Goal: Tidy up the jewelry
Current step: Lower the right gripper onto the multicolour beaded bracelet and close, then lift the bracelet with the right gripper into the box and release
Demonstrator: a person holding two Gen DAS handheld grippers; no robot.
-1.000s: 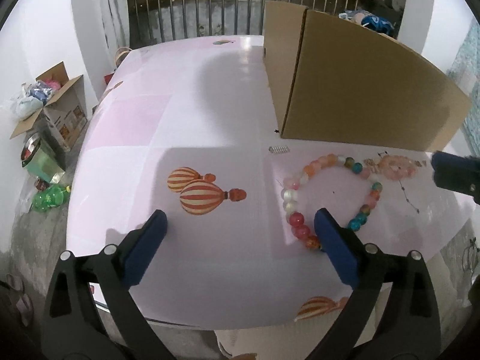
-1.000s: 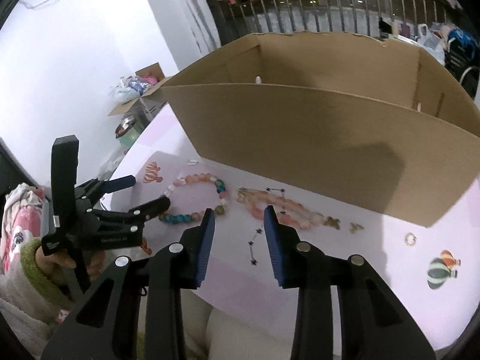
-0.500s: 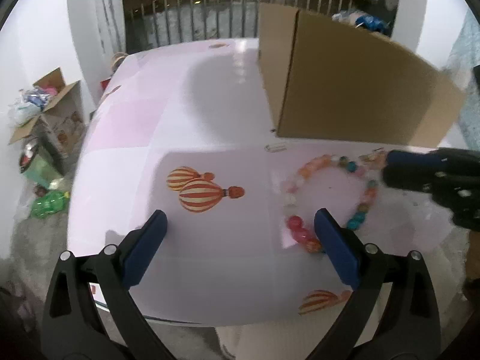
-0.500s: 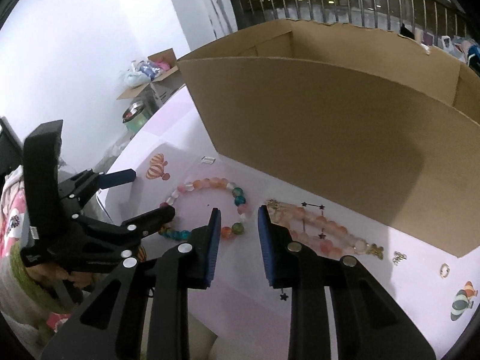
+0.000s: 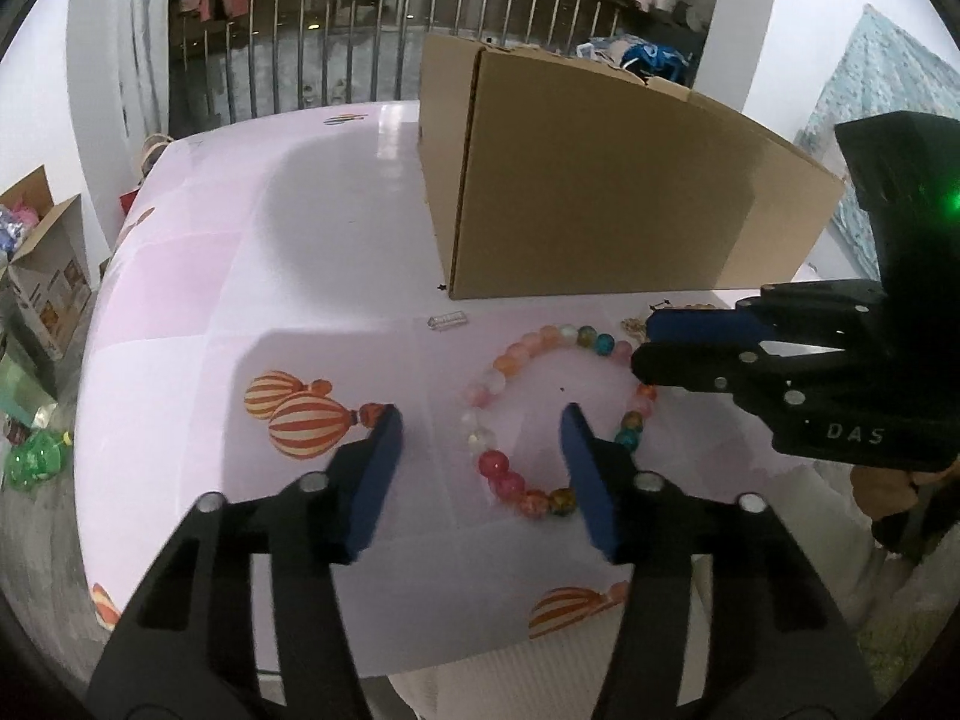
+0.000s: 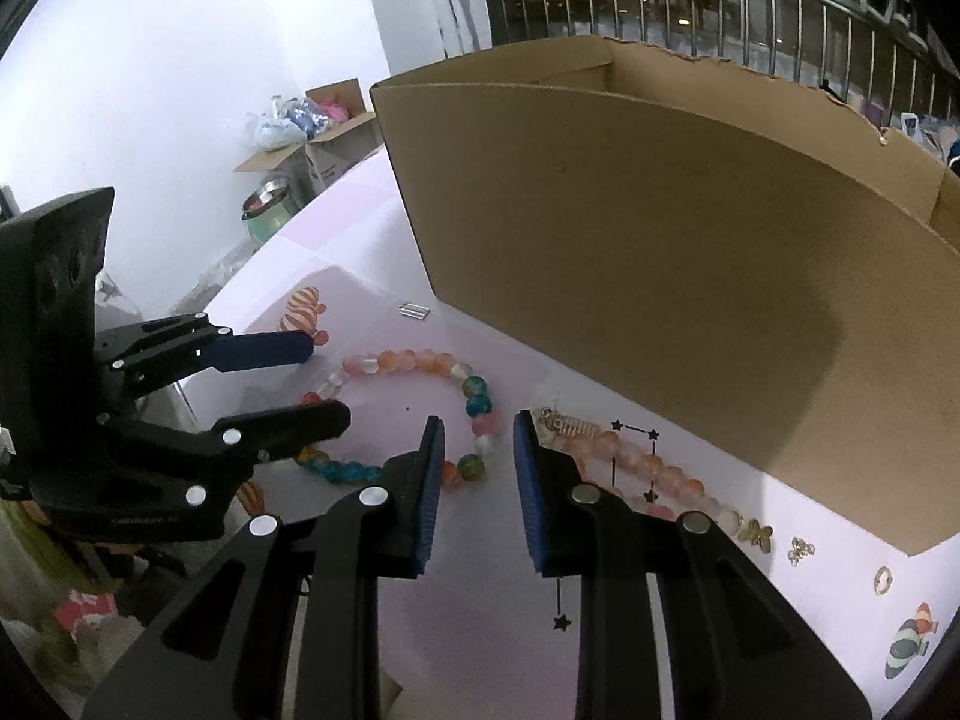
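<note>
The multicolour bead bracelet [image 5: 543,414] lies flat on the table [image 5: 240,276] before the cardboard box [image 5: 600,192]. Left hand-held gripper [image 5: 480,420], jaws just closing, straddles its near arc, half open, gripping nothing. Right hand-held gripper [image 6: 477,426] hovers narrowly open, empty.

Multicoloured bead bracelet [image 5: 543,414] flat beside box [image 5: 606,198]

Each fisheye camera sits behind its own gripper and looks forward and steeply down along the two fingers, close above the table [image 5: 252,276]. Both views share the beaded bracelet [image 5: 510,360] [image 6: 414,363], the cardboard box [image 5: 600,192] [image 6: 660,252], and each shows the opposite gripper.
</note>
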